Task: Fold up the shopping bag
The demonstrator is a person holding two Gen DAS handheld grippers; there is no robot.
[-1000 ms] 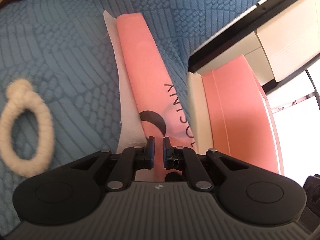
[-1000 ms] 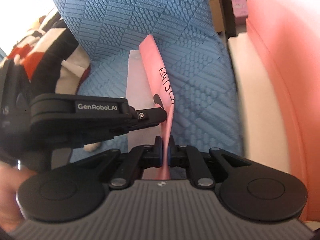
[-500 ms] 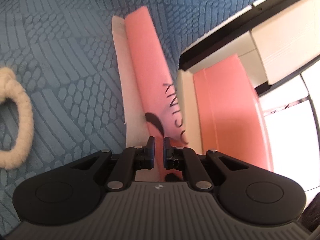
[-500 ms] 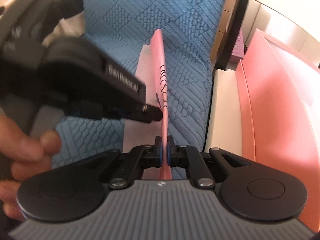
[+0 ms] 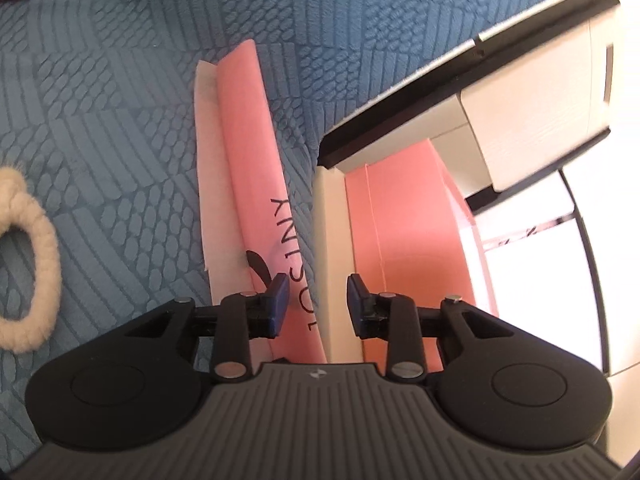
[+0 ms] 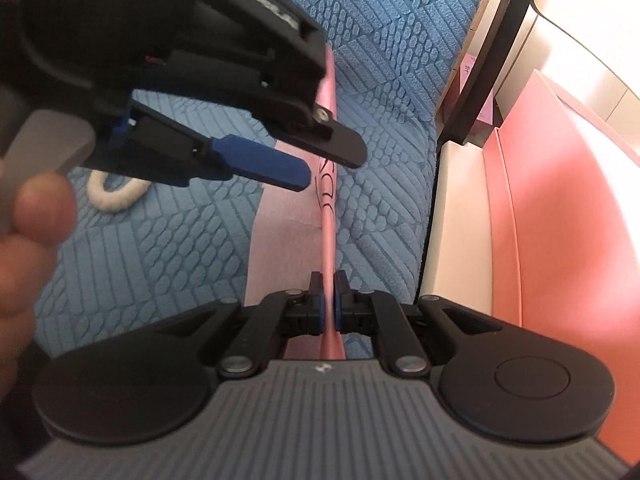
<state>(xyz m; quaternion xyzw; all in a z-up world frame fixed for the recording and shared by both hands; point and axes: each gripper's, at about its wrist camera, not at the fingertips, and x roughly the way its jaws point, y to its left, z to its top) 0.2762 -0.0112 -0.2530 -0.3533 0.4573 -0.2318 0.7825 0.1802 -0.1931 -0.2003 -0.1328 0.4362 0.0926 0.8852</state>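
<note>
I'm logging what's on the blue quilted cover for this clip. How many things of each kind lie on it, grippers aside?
Pink shopping bag, folded into a long strip: 1
Cream rope ring: 1
Total: 2

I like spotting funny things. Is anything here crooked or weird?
A little. The pink shopping bag is folded unevenly, so a pale strip sticks out along one side. A loose rope loop lies alone on the blue cover.

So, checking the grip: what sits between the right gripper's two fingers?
The pink shopping bag: the right gripper pinches its raised folded edge, shown in the right wrist view.
</note>
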